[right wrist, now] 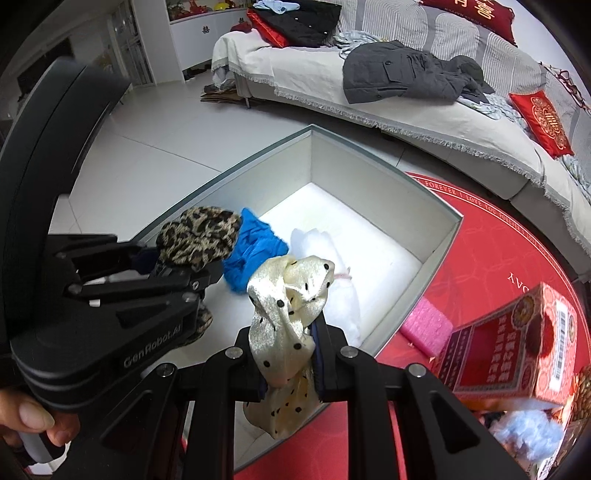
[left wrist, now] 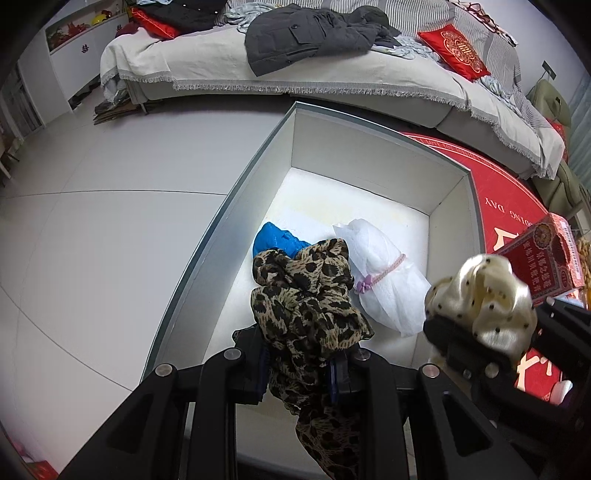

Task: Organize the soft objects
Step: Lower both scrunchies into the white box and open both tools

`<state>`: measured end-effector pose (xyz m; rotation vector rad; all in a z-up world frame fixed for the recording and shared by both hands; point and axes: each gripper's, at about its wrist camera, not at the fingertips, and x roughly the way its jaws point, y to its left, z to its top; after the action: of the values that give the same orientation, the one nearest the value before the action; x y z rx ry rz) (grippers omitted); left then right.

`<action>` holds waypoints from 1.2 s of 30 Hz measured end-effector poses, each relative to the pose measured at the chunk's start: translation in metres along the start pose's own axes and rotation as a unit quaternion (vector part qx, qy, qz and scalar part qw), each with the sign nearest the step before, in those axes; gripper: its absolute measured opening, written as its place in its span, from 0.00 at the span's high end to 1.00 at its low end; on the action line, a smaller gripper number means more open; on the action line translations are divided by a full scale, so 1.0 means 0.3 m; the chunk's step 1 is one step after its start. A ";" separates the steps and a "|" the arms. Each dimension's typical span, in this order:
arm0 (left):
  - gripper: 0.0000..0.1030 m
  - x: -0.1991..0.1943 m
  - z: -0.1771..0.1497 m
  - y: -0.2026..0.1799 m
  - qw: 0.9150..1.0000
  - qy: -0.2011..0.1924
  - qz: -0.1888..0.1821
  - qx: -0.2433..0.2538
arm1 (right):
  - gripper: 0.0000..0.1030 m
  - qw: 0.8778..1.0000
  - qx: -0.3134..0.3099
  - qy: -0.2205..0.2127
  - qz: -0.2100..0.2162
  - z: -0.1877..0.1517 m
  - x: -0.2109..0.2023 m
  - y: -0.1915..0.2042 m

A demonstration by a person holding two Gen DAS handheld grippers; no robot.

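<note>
Left gripper (left wrist: 301, 363): jaws clamped on the leopard-print scarf (left wrist: 306, 306), held over the near end of the box; seen from the right wrist view at 9 o'clock (right wrist: 181, 275).
Leopard-print scarf: bunched above the jaws, one tail hanging down below them at 6 o'clock.
Right gripper (right wrist: 290, 363): jaws clamped on the cream polka-dot scarf (right wrist: 291, 314), beside the box's right wall; seen from the left wrist view at 3 o'clock (left wrist: 480, 350).
Cream polka-dot scarf: shiny, black dots, bunched above the jaws with a tail drooping beneath.
Box (left wrist: 373, 166): open, grey rim, white inside, standing on the red round mat (right wrist: 480, 258).
Blue cloth (left wrist: 275, 240): lying in the box, by its left wall, partly behind the leopard-print scarf.
White bundle (left wrist: 384, 280): lying in the box, just right of the blue cloth, tied with a pink cord and a small purple flower.
Red carton (right wrist: 509, 343): on the mat at 4 o'clock of the right wrist view, outside the box.
Pink foam piece (right wrist: 424, 328): on the mat between box and carton.
Sofa (left wrist: 332, 66): at 12 o'clock, carrying a grey jacket (left wrist: 306, 33) and a red cushion (left wrist: 458, 50).
</note>
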<state>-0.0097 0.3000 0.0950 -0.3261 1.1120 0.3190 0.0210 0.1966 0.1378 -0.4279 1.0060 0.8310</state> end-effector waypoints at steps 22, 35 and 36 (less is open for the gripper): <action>0.76 0.088 0.120 -0.034 1.000 0.013 0.000 0.013 | 0.81 0.999 0.028 0.001 -0.021 0.131 0.074 -0.087; 0.76 0.140 0.166 -0.030 1.000 0.030 -0.005 0.000 | 0.80 0.999 0.027 0.017 -0.029 0.168 0.131 -0.102; 0.76 0.144 0.178 -0.030 1.000 0.029 -0.005 -0.001 | 0.80 0.999 0.028 0.017 -0.031 0.171 0.134 -0.101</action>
<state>0.0550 0.3174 0.0783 -0.3454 1.1666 0.3030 0.0847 0.2279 0.1265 -0.4239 1.0411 0.7409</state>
